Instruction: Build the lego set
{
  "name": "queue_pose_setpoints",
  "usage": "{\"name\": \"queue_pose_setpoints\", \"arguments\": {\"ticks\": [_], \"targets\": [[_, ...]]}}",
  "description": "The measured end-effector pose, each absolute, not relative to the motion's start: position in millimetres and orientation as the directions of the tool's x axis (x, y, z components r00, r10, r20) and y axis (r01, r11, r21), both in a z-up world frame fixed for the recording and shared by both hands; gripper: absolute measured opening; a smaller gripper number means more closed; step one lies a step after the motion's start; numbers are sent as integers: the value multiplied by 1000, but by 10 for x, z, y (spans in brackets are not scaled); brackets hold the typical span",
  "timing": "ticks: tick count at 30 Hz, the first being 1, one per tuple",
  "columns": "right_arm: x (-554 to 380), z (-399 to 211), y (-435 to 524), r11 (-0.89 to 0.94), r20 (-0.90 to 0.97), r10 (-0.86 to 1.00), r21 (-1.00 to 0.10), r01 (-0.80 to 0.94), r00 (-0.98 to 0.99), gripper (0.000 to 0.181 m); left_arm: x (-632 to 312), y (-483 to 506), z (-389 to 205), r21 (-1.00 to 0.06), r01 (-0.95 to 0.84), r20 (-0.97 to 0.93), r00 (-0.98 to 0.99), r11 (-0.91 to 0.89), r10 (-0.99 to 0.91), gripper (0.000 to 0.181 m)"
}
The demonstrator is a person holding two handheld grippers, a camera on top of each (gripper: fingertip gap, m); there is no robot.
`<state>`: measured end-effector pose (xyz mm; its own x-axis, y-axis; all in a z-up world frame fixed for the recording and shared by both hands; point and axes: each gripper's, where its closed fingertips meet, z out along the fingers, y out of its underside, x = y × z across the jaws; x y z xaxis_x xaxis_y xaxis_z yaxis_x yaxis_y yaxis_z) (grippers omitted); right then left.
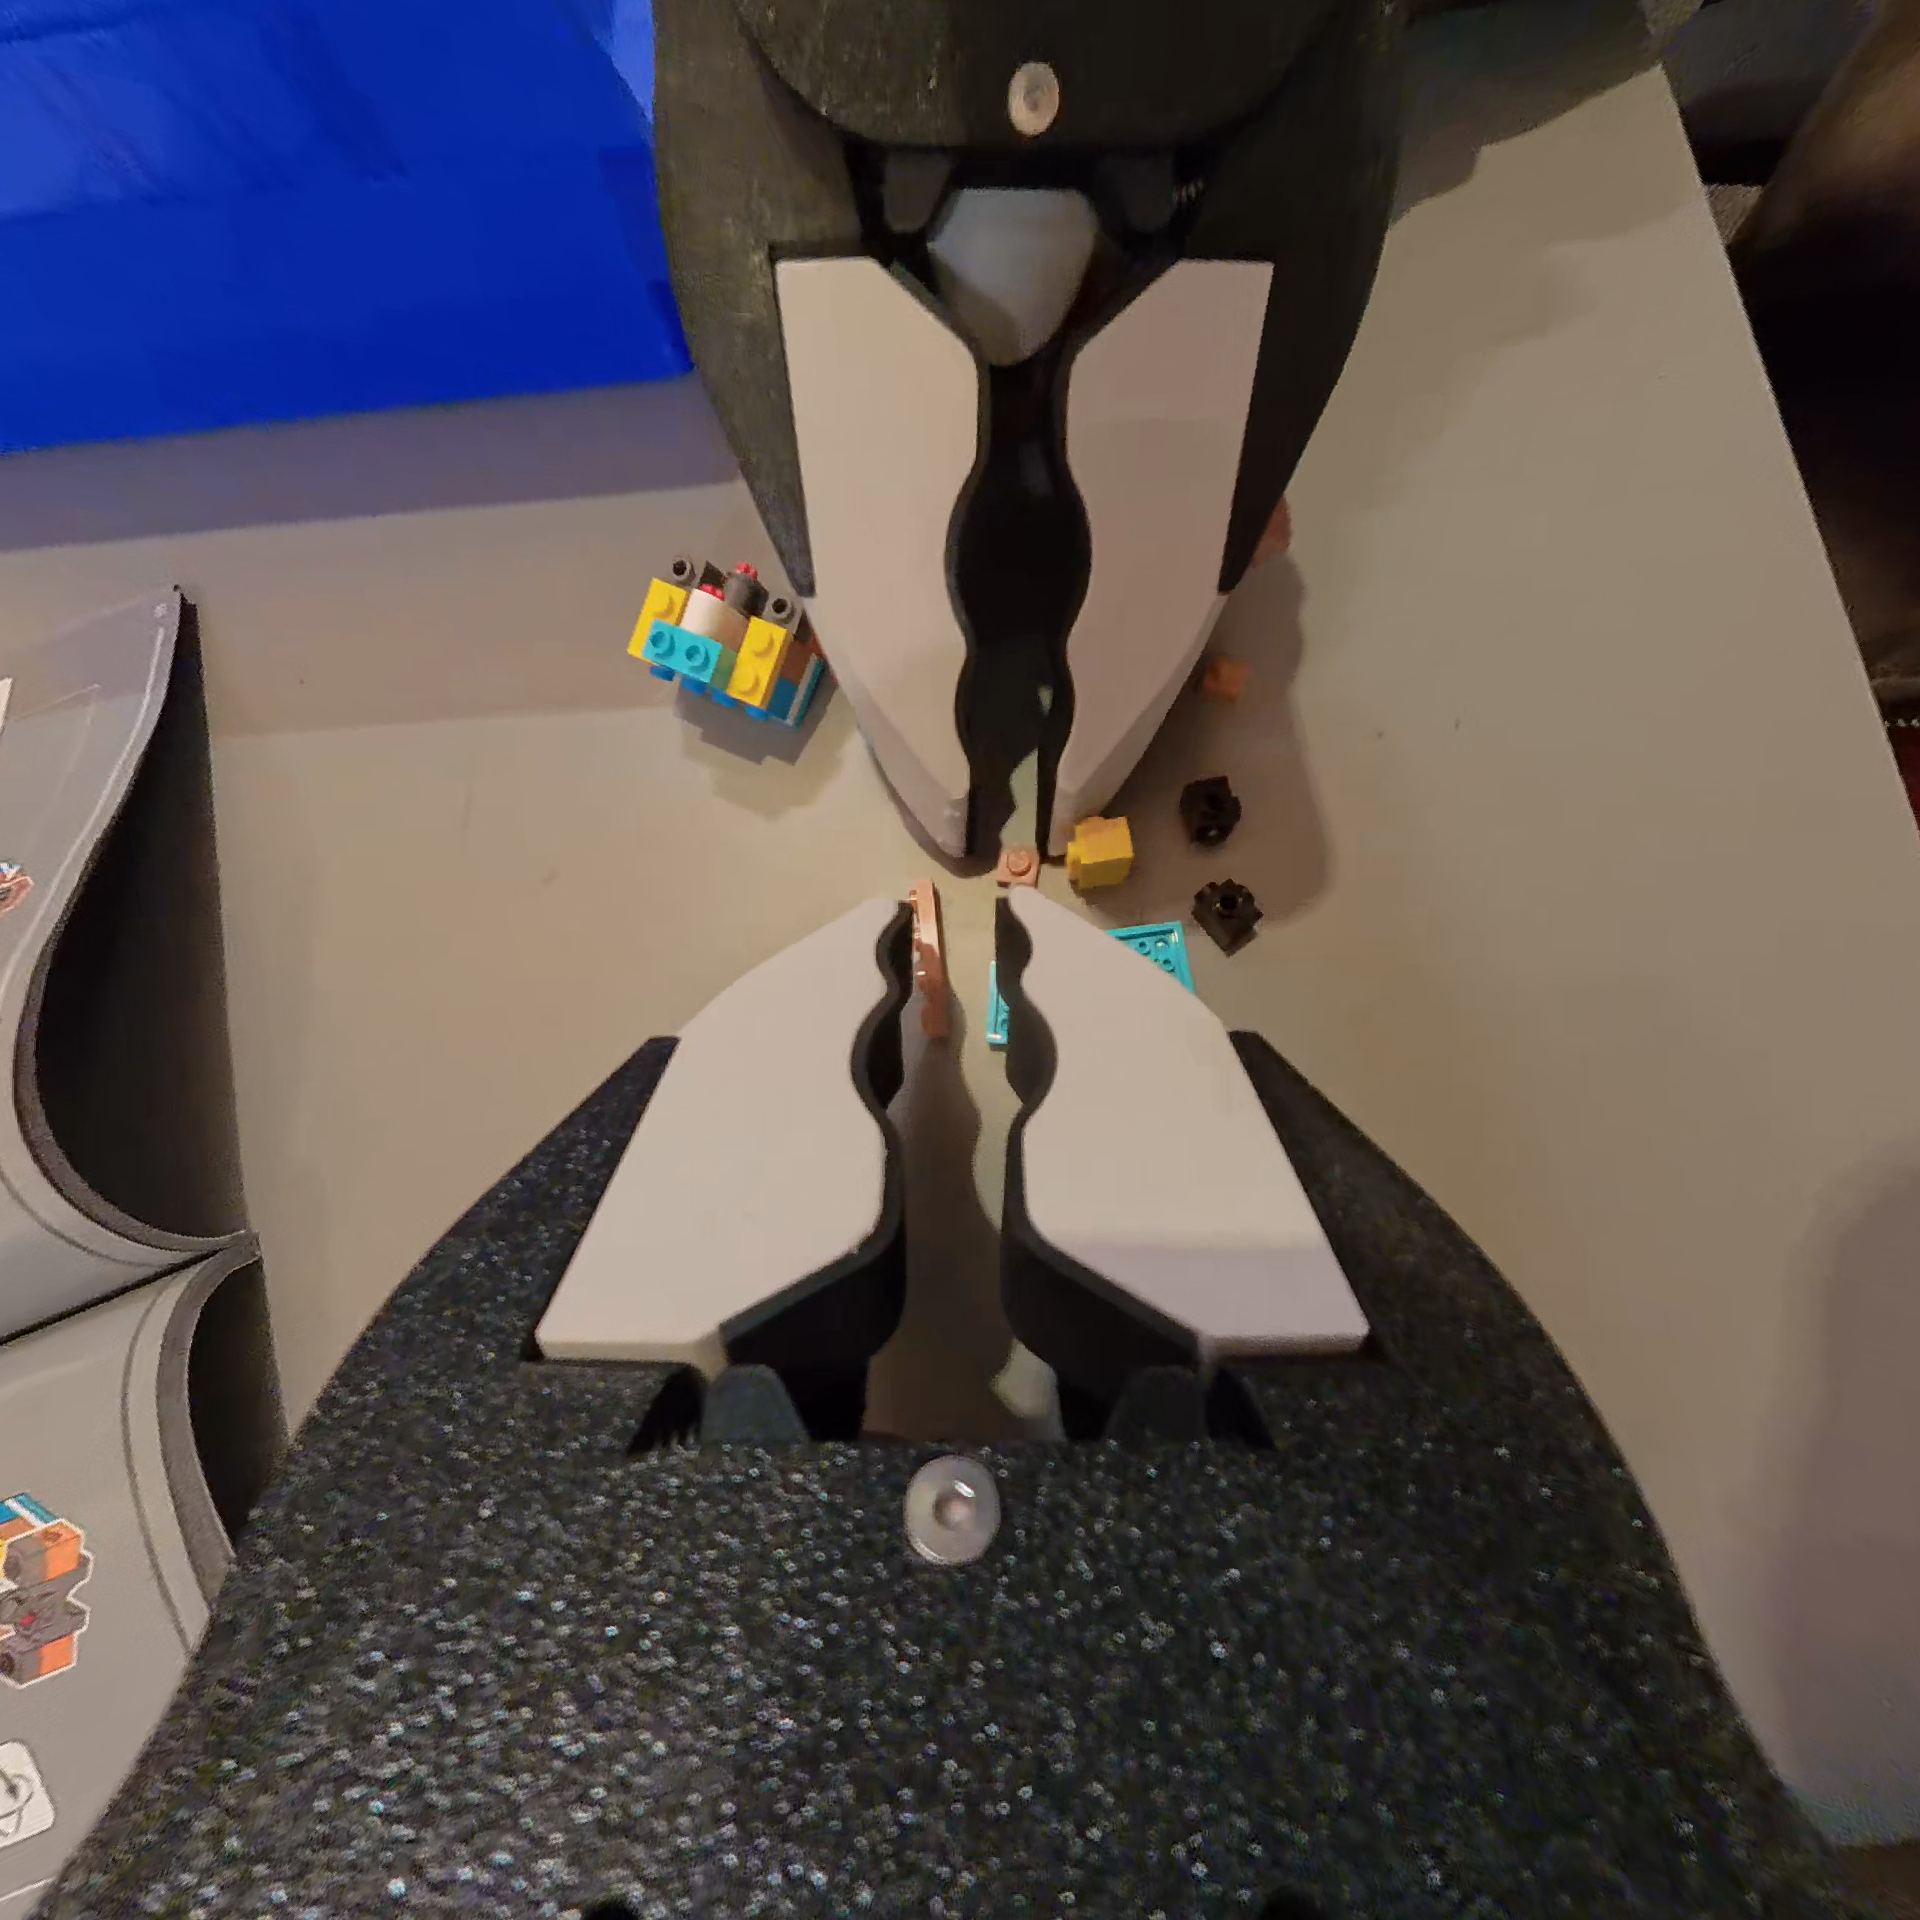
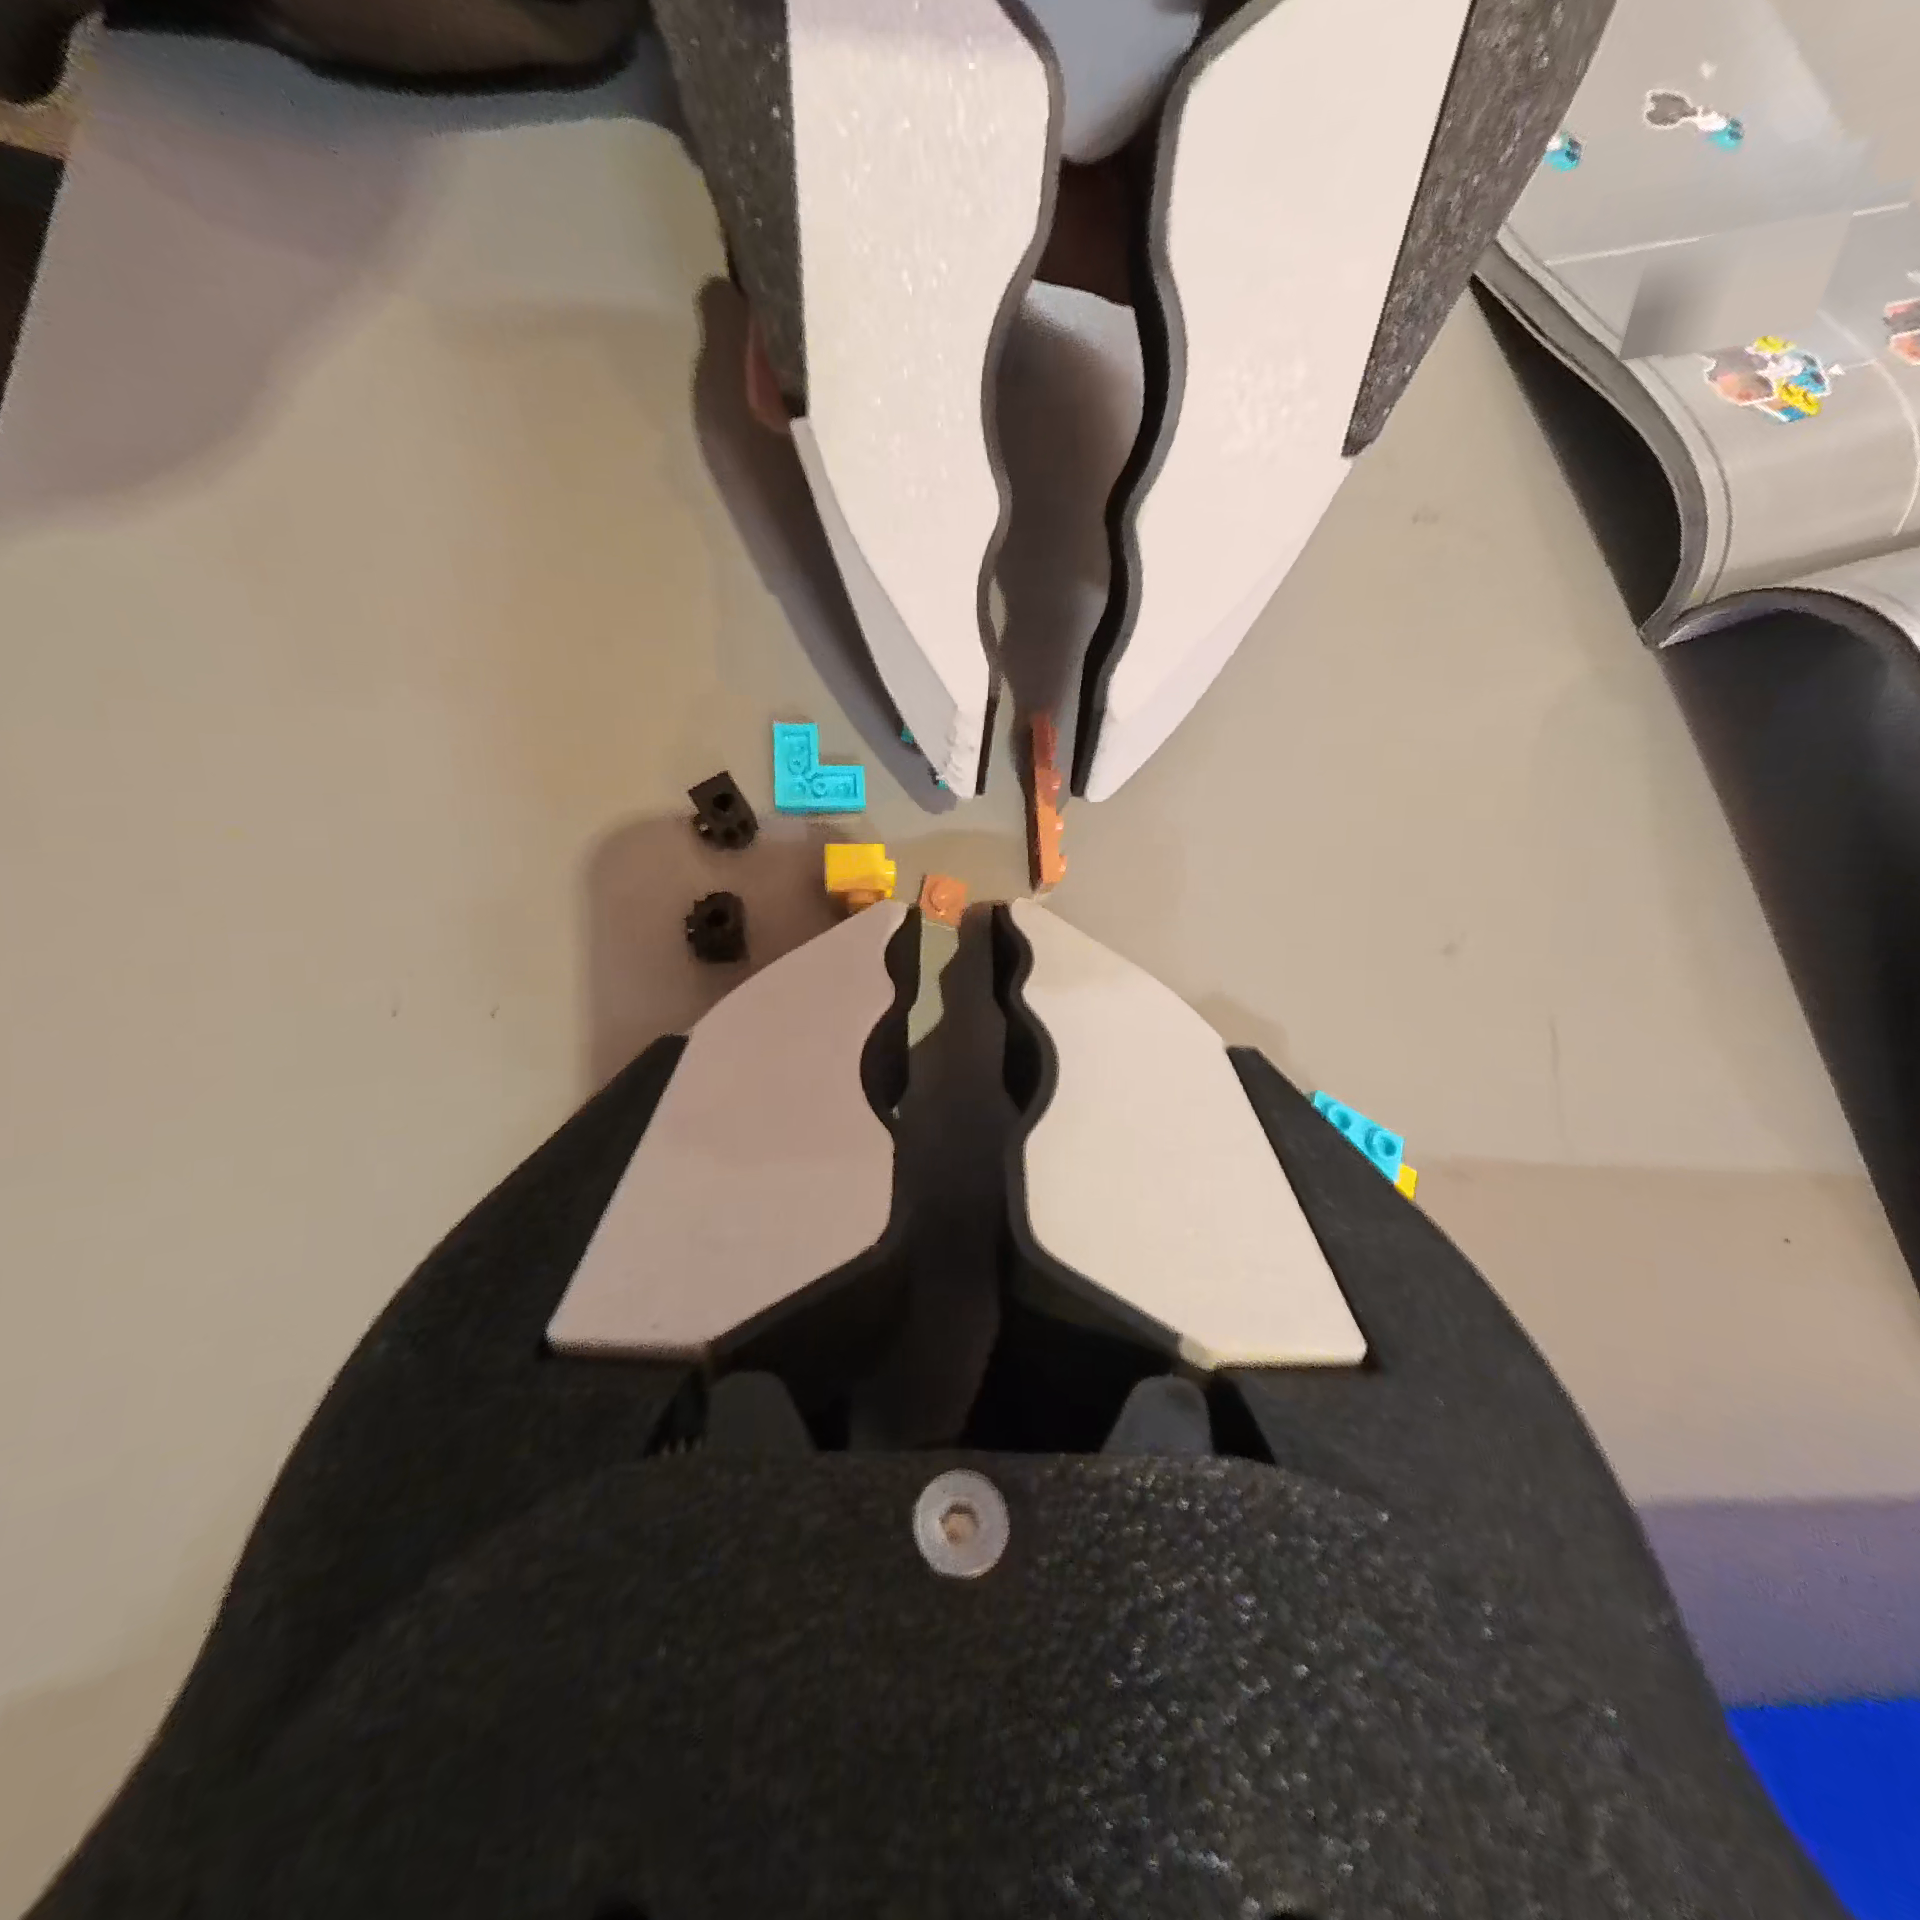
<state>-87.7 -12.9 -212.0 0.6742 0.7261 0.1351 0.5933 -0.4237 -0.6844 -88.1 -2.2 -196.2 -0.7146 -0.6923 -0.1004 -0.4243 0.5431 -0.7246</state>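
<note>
My left gripper (image 1: 951,904) faces my right gripper (image 2: 948,909) tip to tip over the pale table. A long brown plate (image 1: 928,956) stands on edge between the left fingers, against one pad, with a gap to the other pad. It sticks out past the left tips in the right wrist view (image 2: 1044,810). A small brown one-stud plate (image 2: 943,896) sits at the very tips of the right gripper, stud up, with the jaws close on its sides. The partly built yellow and cyan model (image 1: 727,649) lies off to one side.
Loose pieces lie beside the tips: a yellow brick (image 1: 1099,852), two black pieces (image 1: 1210,808) (image 1: 1226,914), a cyan L-shaped plate (image 2: 810,774) and a small orange brick (image 1: 1224,677). An open instruction booklet (image 1: 83,1039) lies at the table's side. A blue sheet (image 1: 312,208) lies beyond. Both grippers' tips are close together, under 4 cm apart.
</note>
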Motion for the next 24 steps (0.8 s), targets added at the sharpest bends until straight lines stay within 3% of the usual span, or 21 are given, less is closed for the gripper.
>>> {"name": "queue_pose_setpoints", "arguments": {"ticks": [15,24], "targets": [[-874,-2111,-133,-479,67,694,-701,528,717,0,-927,0,-1981,-718,-407,-118,-728,564,-676,14],[-941,-2126,-124,-456,89,714,-694,557,695,14,-922,6,-1983,-718,-408,-120,-725,563,-678,14]]}}
